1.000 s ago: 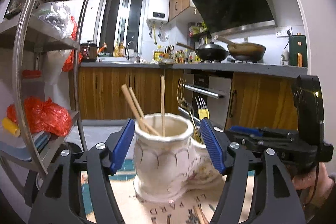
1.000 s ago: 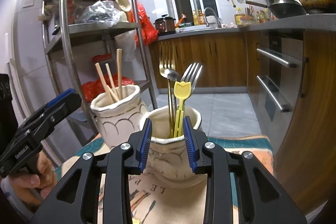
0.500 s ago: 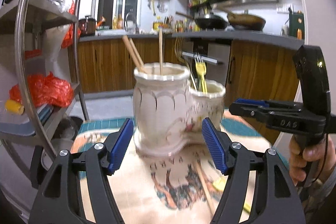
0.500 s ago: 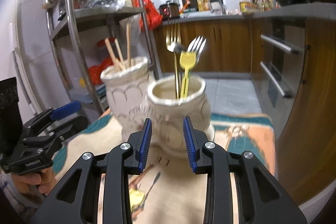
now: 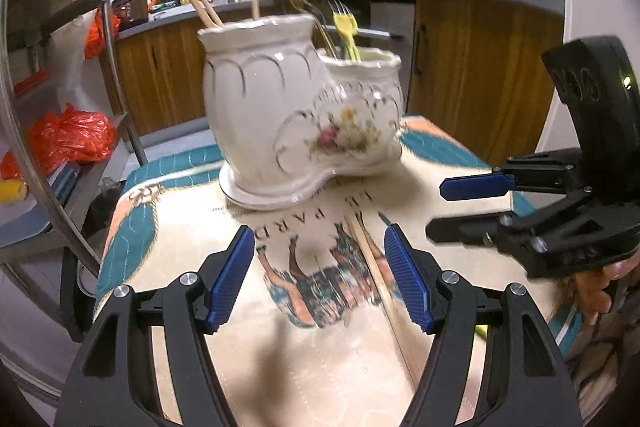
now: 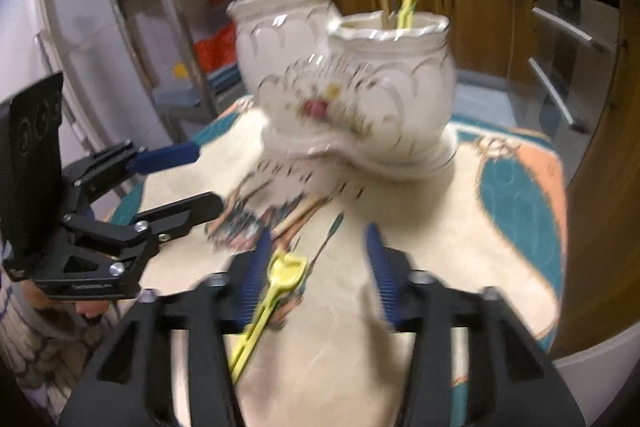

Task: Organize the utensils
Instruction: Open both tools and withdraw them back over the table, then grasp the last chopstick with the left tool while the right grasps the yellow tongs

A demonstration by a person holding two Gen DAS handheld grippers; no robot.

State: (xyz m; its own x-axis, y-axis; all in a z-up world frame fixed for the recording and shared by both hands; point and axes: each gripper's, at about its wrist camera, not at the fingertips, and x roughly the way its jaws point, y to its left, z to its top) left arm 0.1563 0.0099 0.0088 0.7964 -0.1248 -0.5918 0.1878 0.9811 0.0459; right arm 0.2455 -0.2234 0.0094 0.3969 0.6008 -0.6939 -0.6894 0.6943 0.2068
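Observation:
A white double ceramic utensil holder (image 5: 296, 123) stands on the printed tablecloth (image 5: 288, 347); it also shows in the right wrist view (image 6: 352, 83). Its tall pot holds wooden chopsticks (image 5: 200, 1); its low pot holds forks, one with a yellow handle (image 5: 346, 27). Loose chopsticks (image 5: 374, 259) lie on the cloth. A yellow-handled utensil (image 6: 276, 291) lies on the cloth by my right gripper's left finger. My left gripper (image 5: 320, 279) is open and empty above the cloth. My right gripper (image 6: 318, 271) is open and empty; it also shows in the left wrist view (image 5: 472, 205).
A metal shelf rack (image 5: 60, 75) with red bags stands left of the table. Wooden cabinets and an oven (image 6: 560, 67) are behind. The table's edge (image 6: 592, 351) drops off at right.
Both grippers pulled back from the holder and tilted down toward the cloth. My right gripper's jaws opened wider. The loose utensils on the cloth came into view.

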